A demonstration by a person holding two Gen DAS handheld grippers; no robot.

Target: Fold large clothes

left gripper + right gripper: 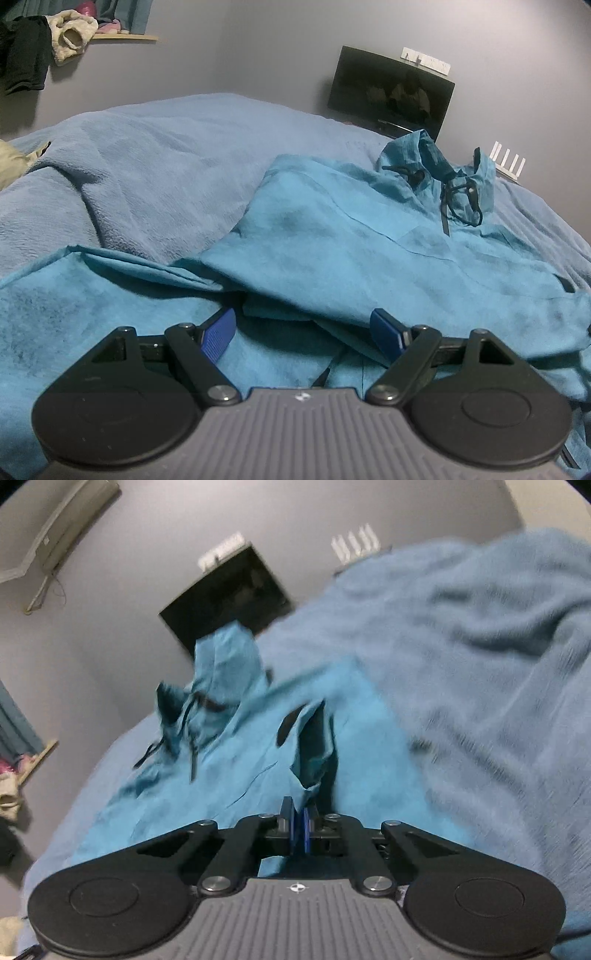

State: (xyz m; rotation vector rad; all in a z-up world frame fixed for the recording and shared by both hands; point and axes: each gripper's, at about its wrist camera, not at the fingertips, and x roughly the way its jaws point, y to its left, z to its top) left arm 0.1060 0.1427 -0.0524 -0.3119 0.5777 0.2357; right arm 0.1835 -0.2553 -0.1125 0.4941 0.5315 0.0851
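A teal hooded top [354, 236] lies spread on a blue blanket [155, 155]. Its hood with dark drawstrings [447, 188] is at the far right. My left gripper [303, 330] hovers low over the near folds of the top, open wide, its blue pads [219, 334] pressing on nothing. In the tilted, blurred right wrist view the same top [236, 760] runs away from me. My right gripper [301, 825] is shut, pinching a raised fold of the teal cloth [310, 764] that stands up just ahead of the pads.
A dark screen [391, 92] leans on the grey wall behind the bed, with a white router [508, 162] beside it. A shelf with piled clothes [70, 33] is at the upper left. An air conditioner [55, 535] hangs high on the wall. Blanket ridges [498, 672] rise to the right.
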